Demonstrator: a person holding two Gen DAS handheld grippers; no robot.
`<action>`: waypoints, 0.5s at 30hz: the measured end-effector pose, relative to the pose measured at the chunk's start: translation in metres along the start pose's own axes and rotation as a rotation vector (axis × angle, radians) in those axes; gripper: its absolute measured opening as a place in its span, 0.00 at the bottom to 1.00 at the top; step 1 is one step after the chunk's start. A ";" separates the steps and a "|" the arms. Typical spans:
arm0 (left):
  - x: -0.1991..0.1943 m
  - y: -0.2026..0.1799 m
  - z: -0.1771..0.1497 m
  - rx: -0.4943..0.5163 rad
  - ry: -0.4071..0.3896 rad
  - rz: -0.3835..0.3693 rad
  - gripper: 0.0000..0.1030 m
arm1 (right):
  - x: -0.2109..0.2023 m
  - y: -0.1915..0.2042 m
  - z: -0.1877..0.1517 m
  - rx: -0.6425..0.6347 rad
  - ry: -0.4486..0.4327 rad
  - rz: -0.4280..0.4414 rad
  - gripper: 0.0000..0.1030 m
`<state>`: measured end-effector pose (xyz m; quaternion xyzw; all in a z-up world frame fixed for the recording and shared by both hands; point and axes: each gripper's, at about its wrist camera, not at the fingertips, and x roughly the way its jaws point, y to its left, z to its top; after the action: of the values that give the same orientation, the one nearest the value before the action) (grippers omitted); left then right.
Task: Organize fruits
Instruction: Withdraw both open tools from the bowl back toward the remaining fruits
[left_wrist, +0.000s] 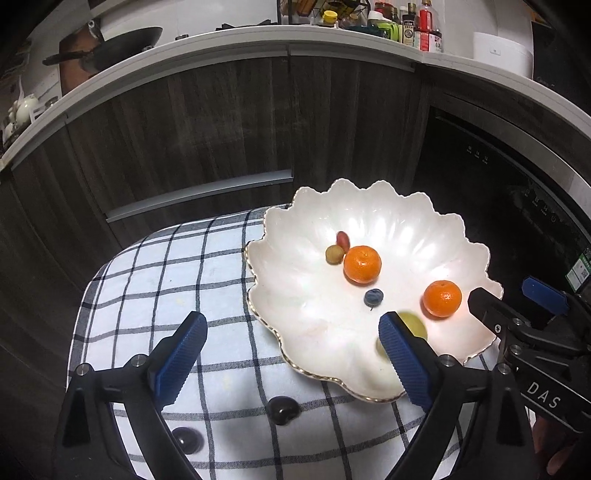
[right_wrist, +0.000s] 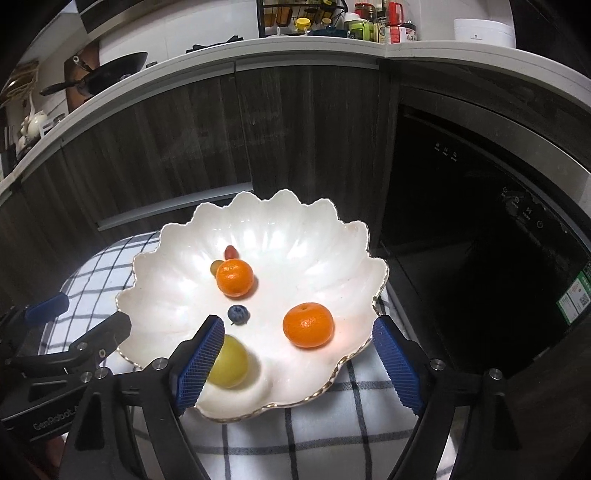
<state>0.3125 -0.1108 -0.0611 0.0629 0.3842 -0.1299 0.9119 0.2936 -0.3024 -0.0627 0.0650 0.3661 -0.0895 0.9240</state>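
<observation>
**fruitbowl_fan:** Jaws on both grippers are spread wide with nothing clamped. Using the scalloped white plate (right_wrist: 280, 218) as my landmark: the left gripper (left_wrist: 291, 354) hangs over the checked cloth (left_wrist: 221, 258) at the plate's near-left edge, one pad over the cloth, the other over the plate's near rim. The right gripper (right_wrist: 299, 362) sits over the plate's near-right edge, and its pads aren't pressing on anything.

**kitchen_lurker:** So where's the fruit?

**fruitbowl_fan:** Nearest first. Two dark plums are off the plate, on the cloth in front of it: one dark plum (left_wrist: 283, 410) just short of the near rim, another dark plum (left_wrist: 187, 439) further left, close to the left gripper's frame. On the plate's near part there's a yellow-green round fruit (right_wrist: 231, 363), right beside the right gripper's left pad; can't tell if it's touching. Past that, a blueberry (right_wrist: 238, 314) around the middle, with a mandarin (right_wrist: 307, 325) to its right. Further in, a second mandarin (right_wrist: 235, 277), and tucked right behind it a small greenish fruit (left_wrist: 334, 254) and a small red one (left_wrist: 343, 239).

**kitchen_lurker:** And beyond the plate?

**fruitbowl_fan:** Dark wood cabinet fronts (left_wrist: 207, 122), then a white counter (left_wrist: 229, 40) with a black pan (left_wrist: 122, 40) on the left and bottles (left_wrist: 417, 26) on the right.
</observation>
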 end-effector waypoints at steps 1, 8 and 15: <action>-0.002 0.001 0.000 -0.001 -0.001 -0.001 0.93 | -0.002 0.001 0.000 0.001 -0.002 -0.001 0.81; -0.022 0.007 0.000 0.007 -0.032 0.008 0.93 | -0.019 0.005 -0.001 0.014 -0.021 -0.013 0.81; -0.039 0.019 -0.001 0.005 -0.056 0.021 0.93 | -0.038 0.014 -0.001 0.020 -0.047 -0.017 0.81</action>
<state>0.2907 -0.0854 -0.0339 0.0653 0.3573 -0.1229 0.9235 0.2688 -0.2841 -0.0371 0.0689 0.3441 -0.1026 0.9308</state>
